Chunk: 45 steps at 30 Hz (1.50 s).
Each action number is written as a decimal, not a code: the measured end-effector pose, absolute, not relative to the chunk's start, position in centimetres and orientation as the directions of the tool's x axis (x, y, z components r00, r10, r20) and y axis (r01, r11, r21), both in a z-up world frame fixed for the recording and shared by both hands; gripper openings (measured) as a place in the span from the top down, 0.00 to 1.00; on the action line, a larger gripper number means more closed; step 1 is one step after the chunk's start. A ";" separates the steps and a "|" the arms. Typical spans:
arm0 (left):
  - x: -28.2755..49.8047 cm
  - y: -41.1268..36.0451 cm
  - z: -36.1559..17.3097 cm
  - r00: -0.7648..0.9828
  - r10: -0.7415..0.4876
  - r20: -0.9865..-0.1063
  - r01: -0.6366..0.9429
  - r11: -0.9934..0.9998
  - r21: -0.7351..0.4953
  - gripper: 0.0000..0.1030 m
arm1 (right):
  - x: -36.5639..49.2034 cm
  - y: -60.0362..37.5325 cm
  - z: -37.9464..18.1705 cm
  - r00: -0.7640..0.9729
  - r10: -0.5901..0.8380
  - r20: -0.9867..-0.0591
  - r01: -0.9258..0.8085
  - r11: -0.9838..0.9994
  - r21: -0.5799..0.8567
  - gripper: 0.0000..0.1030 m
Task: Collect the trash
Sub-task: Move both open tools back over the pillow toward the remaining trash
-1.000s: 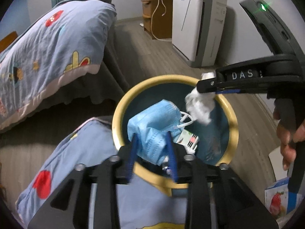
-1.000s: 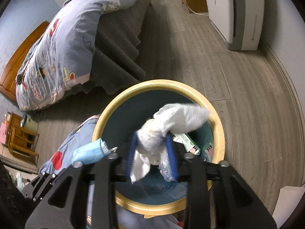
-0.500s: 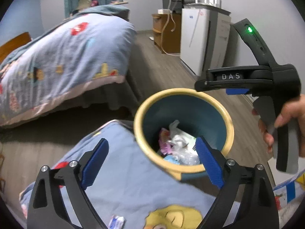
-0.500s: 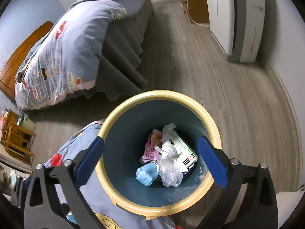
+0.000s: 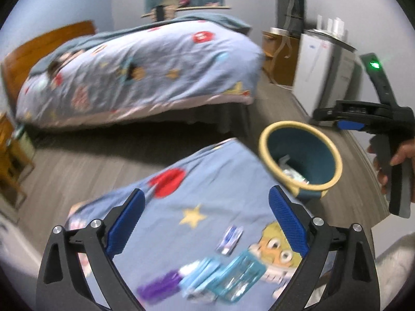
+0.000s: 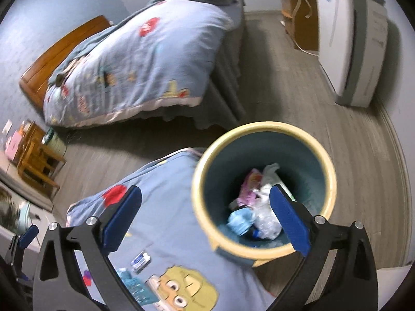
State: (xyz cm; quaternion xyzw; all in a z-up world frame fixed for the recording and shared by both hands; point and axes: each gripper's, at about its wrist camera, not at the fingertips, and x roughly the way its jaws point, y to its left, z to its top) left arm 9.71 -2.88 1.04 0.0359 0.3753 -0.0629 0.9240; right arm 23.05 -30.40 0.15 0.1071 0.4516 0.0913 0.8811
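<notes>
Bedroom floor and a cartoon quilt filled the left wrist view; the left gripper was opening, empty, with wrappers lying uncollected just below it. From the right wrist, the right gripper gaped empty above the bin, already holding trash.

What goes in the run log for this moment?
left gripper: open, empty | right gripper: open, empty | bin: trash inside | wrappers: on blanket

Teal bin with cream rim, blue cartoon-print blanket, seemingly purple wrapper
</notes>
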 end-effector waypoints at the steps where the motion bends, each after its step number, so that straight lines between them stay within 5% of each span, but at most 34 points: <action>1: 9.1 -1.9 0.8 0.709 -0.075 -0.701 0.122 0.992 0.017 0.08 | 22.5 -29.5 0.2 0.573 0.264 -0.776 -0.080 0.960 0.268 0.06; 16: 4.8 8.1 -4.2 0.619 0.104 -0.778 -0.079 0.994 0.069 0.08 | 15.2 -18.4 -5.2 0.446 0.207 -0.871 -0.201 0.971 0.128 0.06; 27: 4.7 9.2 -5.7 0.572 0.085 -0.816 -0.083 0.996 0.045 0.08 | 10.2 -12.6 -13.9 0.276 0.140 -0.951 -0.318 0.947 0.047 0.06; 45: 6.1 9.4 -8.6 0.482 0.100 -0.870 -0.092 0.994 0.064 0.08 | 9.3 -8.9 -17.4 0.210 0.148 -0.966 -0.472 0.881 0.033 0.06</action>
